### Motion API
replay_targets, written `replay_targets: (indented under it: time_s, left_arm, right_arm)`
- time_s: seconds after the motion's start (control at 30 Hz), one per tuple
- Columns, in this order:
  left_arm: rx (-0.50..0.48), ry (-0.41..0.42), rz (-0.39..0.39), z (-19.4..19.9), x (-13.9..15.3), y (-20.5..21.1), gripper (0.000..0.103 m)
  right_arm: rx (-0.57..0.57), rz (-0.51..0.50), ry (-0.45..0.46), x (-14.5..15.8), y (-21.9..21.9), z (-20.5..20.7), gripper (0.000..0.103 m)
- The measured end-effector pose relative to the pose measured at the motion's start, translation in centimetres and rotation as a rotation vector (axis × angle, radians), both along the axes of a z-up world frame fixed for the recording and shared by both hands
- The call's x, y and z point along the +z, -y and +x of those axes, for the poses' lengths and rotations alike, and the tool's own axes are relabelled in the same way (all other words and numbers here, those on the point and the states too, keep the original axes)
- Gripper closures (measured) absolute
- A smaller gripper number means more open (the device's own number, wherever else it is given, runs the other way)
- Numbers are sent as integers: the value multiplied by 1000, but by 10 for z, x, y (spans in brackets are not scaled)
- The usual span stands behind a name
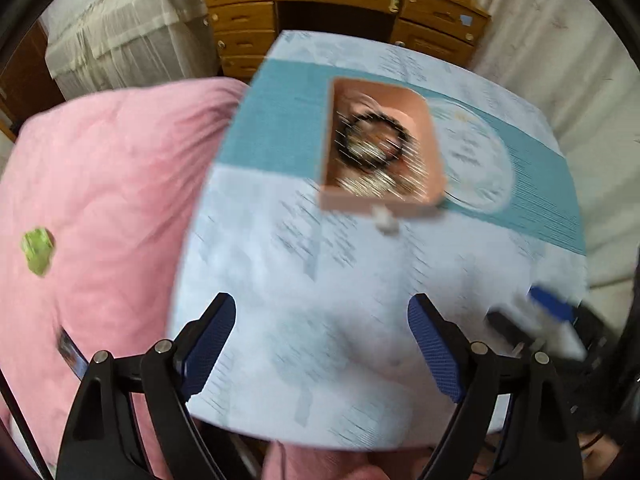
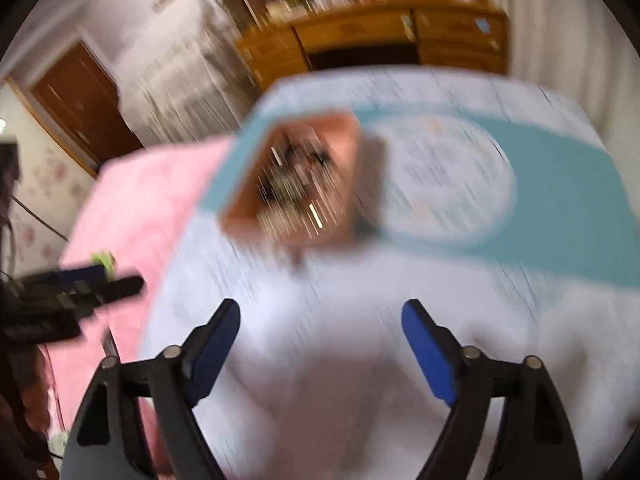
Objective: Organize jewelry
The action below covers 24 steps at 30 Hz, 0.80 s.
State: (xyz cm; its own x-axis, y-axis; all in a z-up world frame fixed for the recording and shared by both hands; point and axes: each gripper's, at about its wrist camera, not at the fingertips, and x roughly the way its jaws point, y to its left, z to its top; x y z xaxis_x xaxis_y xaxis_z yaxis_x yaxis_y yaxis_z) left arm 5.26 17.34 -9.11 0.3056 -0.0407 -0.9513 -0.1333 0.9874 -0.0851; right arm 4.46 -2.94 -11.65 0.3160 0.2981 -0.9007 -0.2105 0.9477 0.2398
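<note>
Both hand-held grippers [image 1: 322,322] [image 2: 320,326] wide open, holding nothing, pink jewelry box [image 1: 382,200] well ahead

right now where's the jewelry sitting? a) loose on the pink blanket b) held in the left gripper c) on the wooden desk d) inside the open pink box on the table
d: the dark beaded bracelet and other blurred shiny pieces lie inside the open pink box on the table, while the left gripper and right gripper are both open and hold nothing.

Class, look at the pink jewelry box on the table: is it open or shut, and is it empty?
Open and not empty: the pink jewelry box has no lid over it, and a dark beaded bracelet and blurred silvery pieces lie inside.
</note>
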Motion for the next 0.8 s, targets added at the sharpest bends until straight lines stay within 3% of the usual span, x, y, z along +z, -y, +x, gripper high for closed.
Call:
replay_targets:
  time_s: [0.1,0.17,0.27,0.33,0.4,0.53,0.8]
  left_arm:
    - [-33,-33,-68,-18,4,37,15]
    - [-87,-28,-98,-24,8,59,15]
    - [-180,9,-90,-29,25,96,13]
    - [-223,34,-74,-32,40,116,4]
    - [-236,64,-65,-35,55,127,1]
    - [-271,152,-10,-45,83,145,1]
    - [-238,173,41,-63,86,144,1]
  right_arm:
    - [-28,-88,-106,2,34,-38,18]
    - [-69,-89,-116,11,57,-57,18]
    - [-139,-60,-113,33,83,-76,17]
    - [-189,-12,-122,47,97,-85,17]
    - [-241,53,-123,61,108,-91,16]
    - [-283,96,-74,89,113,-104,11]
    - [-267,40,55,118,97,-120,8]
